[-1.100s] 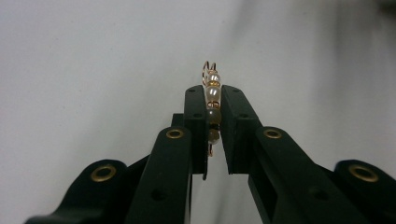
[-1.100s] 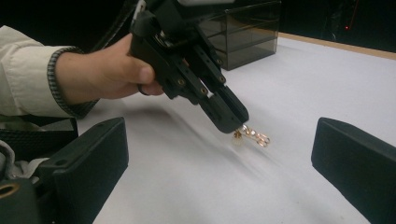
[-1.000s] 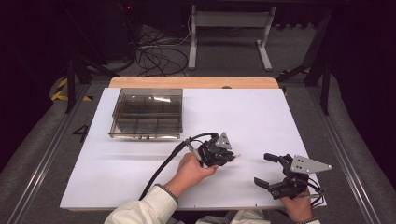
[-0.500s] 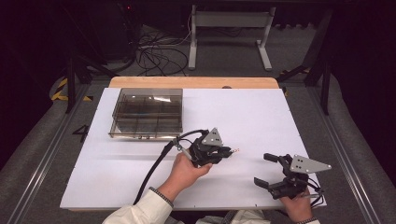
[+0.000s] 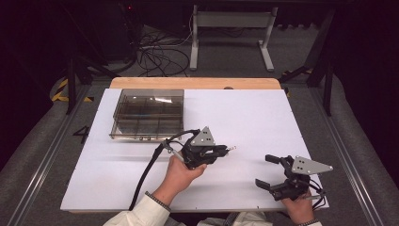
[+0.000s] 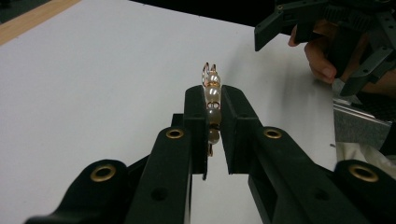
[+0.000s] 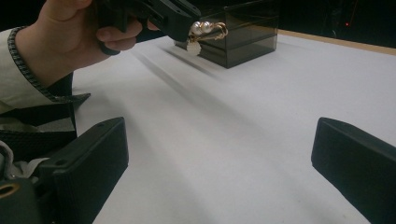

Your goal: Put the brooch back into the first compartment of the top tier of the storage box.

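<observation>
Above the white table [image 5: 263,117], near its middle, my left gripper [image 5: 225,150] has lifted and drifted toward the smoked divider box [image 5: 148,113] since a second ago, jaws clamped on a pearl-and-gold earring [image 6: 212,100] (held clear of the surface). I judge the box comes next. My right gripper [image 5: 270,170] rests wide open, empty.

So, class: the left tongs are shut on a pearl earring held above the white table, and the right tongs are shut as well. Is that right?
One thing is wrong: the right tongs are open, their jaws standing wide apart with nothing between them, as the right gripper view shows. The rest holds: the left tongs are shut on the pearl earring above the white table.
</observation>
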Action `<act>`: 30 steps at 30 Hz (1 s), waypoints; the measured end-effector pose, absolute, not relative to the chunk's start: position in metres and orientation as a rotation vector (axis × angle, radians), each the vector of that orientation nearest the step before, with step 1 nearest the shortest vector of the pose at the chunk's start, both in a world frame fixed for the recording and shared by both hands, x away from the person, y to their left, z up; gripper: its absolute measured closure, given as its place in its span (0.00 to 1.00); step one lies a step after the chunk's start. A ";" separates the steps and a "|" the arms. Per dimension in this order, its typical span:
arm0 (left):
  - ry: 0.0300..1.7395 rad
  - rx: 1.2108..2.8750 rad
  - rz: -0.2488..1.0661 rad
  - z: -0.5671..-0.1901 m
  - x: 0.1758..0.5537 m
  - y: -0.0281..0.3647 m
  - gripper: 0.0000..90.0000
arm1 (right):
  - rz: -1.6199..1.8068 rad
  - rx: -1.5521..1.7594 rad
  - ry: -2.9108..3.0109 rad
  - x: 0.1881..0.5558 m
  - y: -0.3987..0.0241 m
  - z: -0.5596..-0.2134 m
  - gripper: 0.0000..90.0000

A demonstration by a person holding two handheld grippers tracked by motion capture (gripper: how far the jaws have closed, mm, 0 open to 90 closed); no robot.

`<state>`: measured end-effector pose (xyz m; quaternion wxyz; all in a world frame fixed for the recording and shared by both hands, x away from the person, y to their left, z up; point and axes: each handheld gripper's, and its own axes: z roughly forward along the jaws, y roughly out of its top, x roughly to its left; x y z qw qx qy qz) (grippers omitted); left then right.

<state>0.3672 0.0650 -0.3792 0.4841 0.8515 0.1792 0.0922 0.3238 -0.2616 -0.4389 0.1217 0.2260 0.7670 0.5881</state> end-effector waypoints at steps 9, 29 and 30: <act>0.431 2.075 0.245 -0.377 0.364 0.068 0.91 | 1.717 0.660 2.240 0.324 -0.262 -0.439 0.05; 0.479 2.097 0.334 -0.354 0.362 0.102 0.91 | 1.716 0.662 2.240 0.324 -0.262 -0.439 0.05; 0.484 2.096 0.347 -0.352 0.362 0.107 0.91 | 1.715 0.661 2.241 0.324 -0.262 -0.439 0.05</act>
